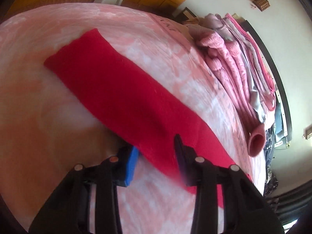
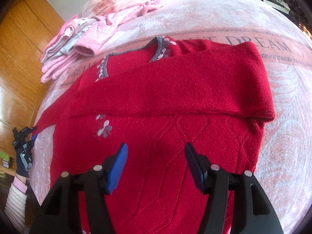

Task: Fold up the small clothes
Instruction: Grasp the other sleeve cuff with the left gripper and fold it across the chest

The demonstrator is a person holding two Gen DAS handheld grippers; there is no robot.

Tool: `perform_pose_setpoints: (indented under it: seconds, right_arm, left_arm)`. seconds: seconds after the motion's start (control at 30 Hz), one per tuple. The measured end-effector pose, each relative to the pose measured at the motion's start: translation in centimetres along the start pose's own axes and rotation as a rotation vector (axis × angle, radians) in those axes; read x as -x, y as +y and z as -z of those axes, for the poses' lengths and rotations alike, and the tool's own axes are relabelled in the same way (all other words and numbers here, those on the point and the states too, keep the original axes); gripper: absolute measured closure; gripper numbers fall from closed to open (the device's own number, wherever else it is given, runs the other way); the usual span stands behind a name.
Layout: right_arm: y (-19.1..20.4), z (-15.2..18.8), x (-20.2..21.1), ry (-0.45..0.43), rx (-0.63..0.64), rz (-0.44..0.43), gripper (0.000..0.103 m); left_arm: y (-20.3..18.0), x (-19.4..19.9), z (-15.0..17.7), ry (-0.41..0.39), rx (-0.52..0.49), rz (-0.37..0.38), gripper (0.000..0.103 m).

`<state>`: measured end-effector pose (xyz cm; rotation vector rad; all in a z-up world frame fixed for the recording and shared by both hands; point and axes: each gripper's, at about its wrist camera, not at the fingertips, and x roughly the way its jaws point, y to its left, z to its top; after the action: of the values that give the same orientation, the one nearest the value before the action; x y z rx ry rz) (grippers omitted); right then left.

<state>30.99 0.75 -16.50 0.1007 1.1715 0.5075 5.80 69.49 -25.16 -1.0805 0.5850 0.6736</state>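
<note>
The open left gripper [image 1: 156,156] straddles the cuff of the red knitted sweater's [image 2: 165,101] outstretched sleeve [image 1: 109,85] on the pink bedspread [image 1: 39,117], and should close fully on both layers before folding inward, while the right gripper [image 2: 156,161] hovers open above the body.

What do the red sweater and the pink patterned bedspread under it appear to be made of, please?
The red sweater looks like fuzzy knitted wool or acrylic, with fine ribbing and raised stitch lines. The pink patterned bedspread seems a soft plush fleece, with a brushed, slightly shiny pile.
</note>
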Motion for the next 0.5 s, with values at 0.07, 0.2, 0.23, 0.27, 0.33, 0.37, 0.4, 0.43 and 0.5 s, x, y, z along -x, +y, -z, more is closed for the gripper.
perform_pose_setpoints:
  seconds: [0.07, 0.2, 0.23, 0.27, 0.33, 0.37, 0.4, 0.43, 0.5]
  right_arm:
    - [-0.1, 0.0, -0.1, -0.004, -0.003, 0.003, 0.042]
    - [-0.8, 0.1, -0.2, -0.001, -0.022, 0.01, 0.042]
    - [-1.0, 0.2, -0.2, -0.001, -0.027, 0.009, 0.042]
    - [-1.1, 0.2, -0.1, -0.003, -0.028, 0.009, 0.042]
    - [-1.2, 0.4, 0.0, -0.007, -0.029, 0.008, 0.042]
    - [-1.3, 0.4, 0.1, -0.009, -0.027, 0.009, 0.042]
    - [-1.2, 0.5, 0.2, -0.011, -0.024, 0.012, 0.042]
    - [-1.2, 0.5, 0.3, -0.014, -0.019, 0.017, 0.042]
    - [-1.4, 0.7, 0.5, -0.017, -0.013, 0.033, 0.042]
  left_arm:
    - [-0.4, -0.6, -0.4, -0.017, 0.003, -0.013, 0.086]
    - [-1.9, -0.4, -0.8, -0.049, -0.032, -0.018, 0.099]
    - [-2.8, 0.1, -0.6, -0.072, -0.053, -0.013, 0.1]
    - [-3.6, 0.8, -0.2, -0.094, -0.076, 0.007, 0.1]
    - [-6.6, 1.5, 1.0, -0.107, -0.148, 0.068, 0.1]
    - [-8.7, 1.9, 1.9, -0.103, -0.196, 0.101, 0.1]
    - [-10.4, 2.1, 2.7, -0.097, -0.231, 0.126, 0.1]
    - [-12.8, 2.2, 4.0, -0.081, -0.281, 0.163, 0.1]
    - [-17.6, 2.2, 7.1, -0.032, -0.381, 0.235, 0.1]
